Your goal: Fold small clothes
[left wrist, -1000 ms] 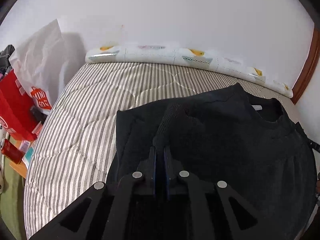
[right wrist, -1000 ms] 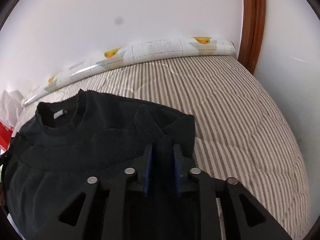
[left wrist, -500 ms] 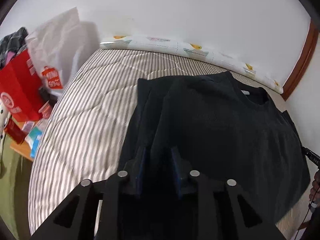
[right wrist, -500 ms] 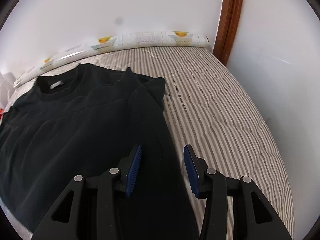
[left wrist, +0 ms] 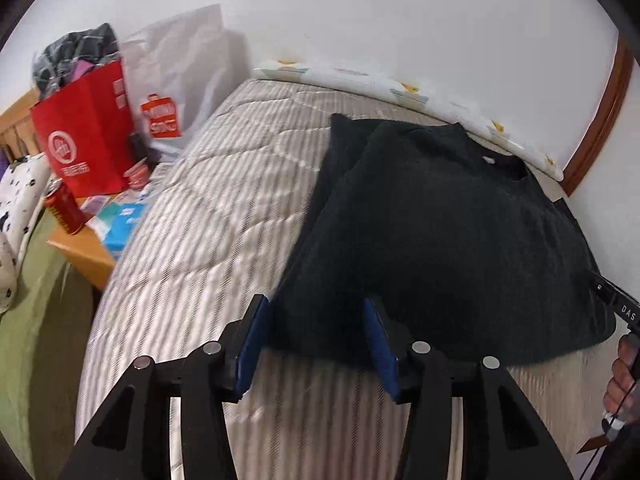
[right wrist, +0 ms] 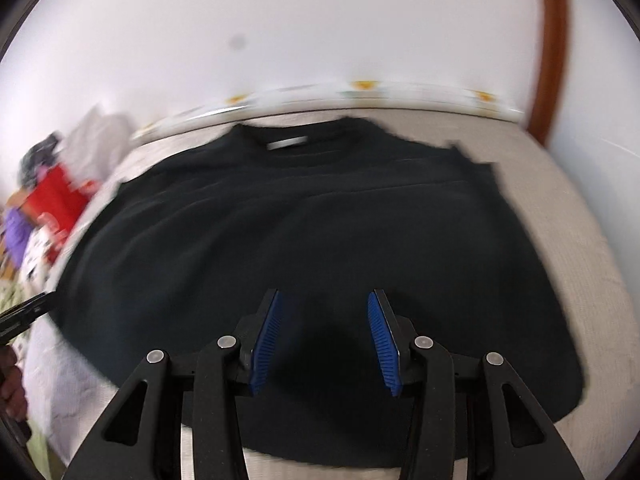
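A black top (left wrist: pixel 448 232) lies spread flat on a striped bed (left wrist: pixel 208 216), its collar toward twelve o'clock by the wall and its hem toward six. In the left wrist view it fills the field from one to four o'clock, with a sleeve folded in along its left edge. In the right wrist view, which is blurred, it covers the centre.

The left gripper (left wrist: pixel 318 338) hangs over the top's hem corner at six o'clock. Its jaws are opening, about half apart, and the blue pads (left wrist: pixel 250 342) press on nothing. The right gripper (right wrist: pixel 326 340) hangs over the hem's middle, jaws also opening and about half apart, gripping nothing.

A hand (left wrist: pixel 622 380) shows at four o'clock in the left view. A printed roll (left wrist: pixel 400 88) runs along the wall at twelve. At ten o'clock stand a red bag (left wrist: pixel 86 136), a white bag (left wrist: pixel 180 68) and a can (left wrist: pixel 64 210).
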Available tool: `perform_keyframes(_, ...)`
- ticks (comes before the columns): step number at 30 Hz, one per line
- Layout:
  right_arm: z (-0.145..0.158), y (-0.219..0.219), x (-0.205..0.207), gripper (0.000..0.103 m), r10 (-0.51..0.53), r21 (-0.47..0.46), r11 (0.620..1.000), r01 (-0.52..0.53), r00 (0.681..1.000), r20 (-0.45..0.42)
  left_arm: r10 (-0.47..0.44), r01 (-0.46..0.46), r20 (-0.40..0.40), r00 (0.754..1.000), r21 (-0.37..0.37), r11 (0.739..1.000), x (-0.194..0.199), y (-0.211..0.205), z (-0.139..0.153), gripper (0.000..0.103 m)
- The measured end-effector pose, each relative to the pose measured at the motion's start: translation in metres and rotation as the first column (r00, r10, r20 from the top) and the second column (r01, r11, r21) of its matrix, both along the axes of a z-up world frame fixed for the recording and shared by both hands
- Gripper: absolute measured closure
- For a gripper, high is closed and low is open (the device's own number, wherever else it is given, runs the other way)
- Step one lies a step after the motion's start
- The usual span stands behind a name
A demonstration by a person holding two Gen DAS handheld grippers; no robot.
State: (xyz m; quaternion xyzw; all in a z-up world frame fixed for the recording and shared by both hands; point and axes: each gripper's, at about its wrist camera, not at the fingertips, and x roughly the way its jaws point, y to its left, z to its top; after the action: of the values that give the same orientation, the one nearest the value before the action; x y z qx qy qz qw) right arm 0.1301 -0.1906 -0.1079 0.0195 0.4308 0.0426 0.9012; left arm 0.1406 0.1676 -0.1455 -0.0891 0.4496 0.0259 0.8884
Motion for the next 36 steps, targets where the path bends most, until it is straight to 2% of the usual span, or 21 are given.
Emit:
perform_keyframes(4, -0.009, 0.067, -0.007, 0.048, 0.098, -0.06, 0.993, -0.097, 0.995, 0.016, 0.023, -0.023, -0.024, 0.999, 0.025, 0.999, -0.017, 0.017, -0.008, 0.055)
perform_keyframes(8, -0.02, 0.105, -0.01, 0.048, 0.12, -0.064, 0.99, -0.122, 0.992, -0.025, 0.056, -0.054, -0.026, 0.998, 0.091, 0.994, -0.029, 0.035, -0.019, 0.055)
perform_keyframes(13, -0.016, 0.145, -0.025, 0.048, 0.182, -0.127, 0.976, -0.179, 0.983, 0.012, 0.091, -0.087, -0.029, 0.995, 0.119, 0.989, -0.035, 0.059, -0.03, 0.055)
perform_keyframes(16, -0.017, 0.188, -0.035, 0.045, 0.285, -0.175, 0.945, -0.276, 0.958, 0.03, 0.089, -0.087, -0.014, 0.996, 0.11, 0.99, -0.036, 0.068, -0.032, 0.05)
perform_keyframes(21, -0.036, 0.245, -0.034, 0.043, 0.388, -0.232, 0.898, -0.375, 0.922, 0.011, 0.058, -0.058, 0.0, 0.998, 0.109, 0.992, -0.034, 0.073, -0.033, 0.047)
perform_keyframes(25, -0.049, 0.272, -0.028, 0.037, 0.406, -0.322, 0.868, -0.377, 0.913, 0.026, 0.043, -0.045, 0.013, 0.999, 0.099, 0.994, -0.033, 0.075, -0.035, 0.045)
perform_keyframes(28, -0.047, 0.28, -0.028, 0.035, 0.413, -0.335, 0.862, -0.38, 0.91, 0.031, 0.041, -0.043, 0.02, 0.999, 0.095, 0.995, -0.032, 0.077, -0.035, 0.044)
perform_keyframes(33, -0.045, 0.282, -0.042, 0.035, 0.467, -0.317, 0.839, -0.442, 0.884, 0.003, 0.031, -0.033, 0.024, 0.999, 0.089, 0.995, -0.03, 0.077, -0.036, 0.043)
perform_keyframes(36, -0.053, 0.292, -0.048, 0.035, 0.481, -0.376, 0.816, -0.439, 0.876, 0.021, 0.025, -0.027, 0.027, 0.999, 0.086, 0.996, -0.03, 0.078, -0.036, 0.043)
